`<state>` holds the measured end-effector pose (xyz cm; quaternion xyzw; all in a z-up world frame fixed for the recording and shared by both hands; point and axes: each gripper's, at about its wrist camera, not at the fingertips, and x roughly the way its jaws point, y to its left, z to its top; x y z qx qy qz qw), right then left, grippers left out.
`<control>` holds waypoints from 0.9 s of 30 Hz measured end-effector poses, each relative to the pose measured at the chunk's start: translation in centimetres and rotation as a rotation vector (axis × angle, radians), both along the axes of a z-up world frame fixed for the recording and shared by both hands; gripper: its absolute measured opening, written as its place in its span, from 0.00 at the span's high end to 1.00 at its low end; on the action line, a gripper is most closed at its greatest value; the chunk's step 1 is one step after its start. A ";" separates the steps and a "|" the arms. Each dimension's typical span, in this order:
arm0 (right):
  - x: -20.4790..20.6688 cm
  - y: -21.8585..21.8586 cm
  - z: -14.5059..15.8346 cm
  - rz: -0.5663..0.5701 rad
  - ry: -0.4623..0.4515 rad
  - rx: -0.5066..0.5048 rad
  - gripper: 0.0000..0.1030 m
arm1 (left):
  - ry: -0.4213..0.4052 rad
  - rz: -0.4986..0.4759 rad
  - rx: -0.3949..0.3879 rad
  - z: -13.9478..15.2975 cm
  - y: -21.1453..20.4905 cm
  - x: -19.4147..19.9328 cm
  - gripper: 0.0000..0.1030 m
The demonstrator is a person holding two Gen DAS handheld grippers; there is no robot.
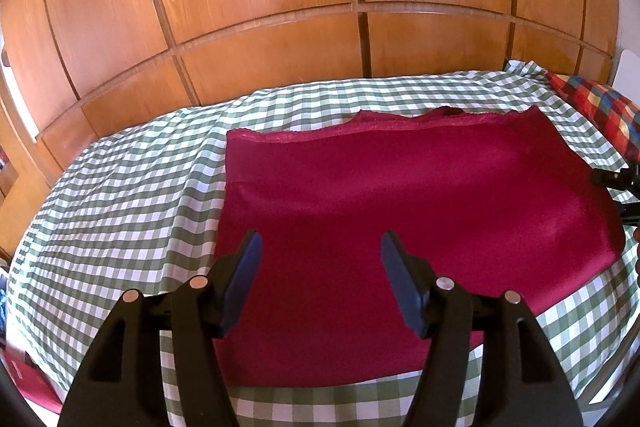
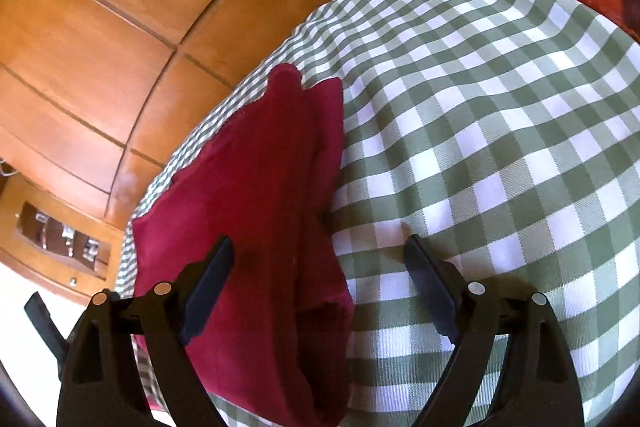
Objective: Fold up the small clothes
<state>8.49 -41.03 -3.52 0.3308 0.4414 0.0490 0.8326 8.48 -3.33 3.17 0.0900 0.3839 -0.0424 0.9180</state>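
Left wrist: one red garment on checked sheet; left claw, right claw both spread, empty.

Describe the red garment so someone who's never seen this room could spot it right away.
Find the bed with the green-and-white checked sheet in front of the wooden wardrobe. The dark red garment lies flat on it, lace trim along its far edge. It is plain, unlike the multicoloured checked pillow.

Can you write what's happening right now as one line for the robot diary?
red garment: flat on checked bedspread | left gripper: open above it | right gripper: open at its edge | nothing held
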 end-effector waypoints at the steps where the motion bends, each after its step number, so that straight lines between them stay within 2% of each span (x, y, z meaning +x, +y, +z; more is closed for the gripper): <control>1: 0.0 0.0 0.0 0.016 -0.002 0.006 0.17 | 0.001 0.000 0.000 -0.1 0.0 0.1 0.40; 6: 0.4 0.6 0.0 0.084 -0.005 0.050 0.21 | 0.009 -0.007 0.000 -0.4 -0.4 0.3 0.40; 8: 0.8 1.3 -0.1 0.116 0.001 0.056 0.33 | 0.011 -0.009 0.000 -0.5 -0.5 0.4 0.40; 9: 1.0 1.6 -0.2 0.126 0.007 0.057 0.35 | 0.013 -0.010 -0.001 -0.6 -0.5 0.4 0.40; 15: 1.7 3.1 -0.6 0.170 0.024 0.044 0.38 | 0.026 -0.009 -0.013 -1.1 -0.3 0.8 0.40; 17: 2.0 3.6 -0.6 0.187 0.036 0.039 0.53 | 0.038 -0.012 -0.022 -1.5 -0.2 1.0 0.39; 19: 2.2 4.0 -0.6 0.194 0.043 0.037 0.62 | 0.062 -0.002 -0.026 -2.3 0.2 1.4 0.39; 22: 2.4 5.0 0.3 0.197 0.042 0.026 0.67 | 0.108 0.026 -0.086 -3.3 1.7 1.9 0.39; 27: 2.8 6.6 3.5 0.206 0.000 0.012 0.68 | 0.118 0.067 -0.183 -3.3 4.8 1.8 0.41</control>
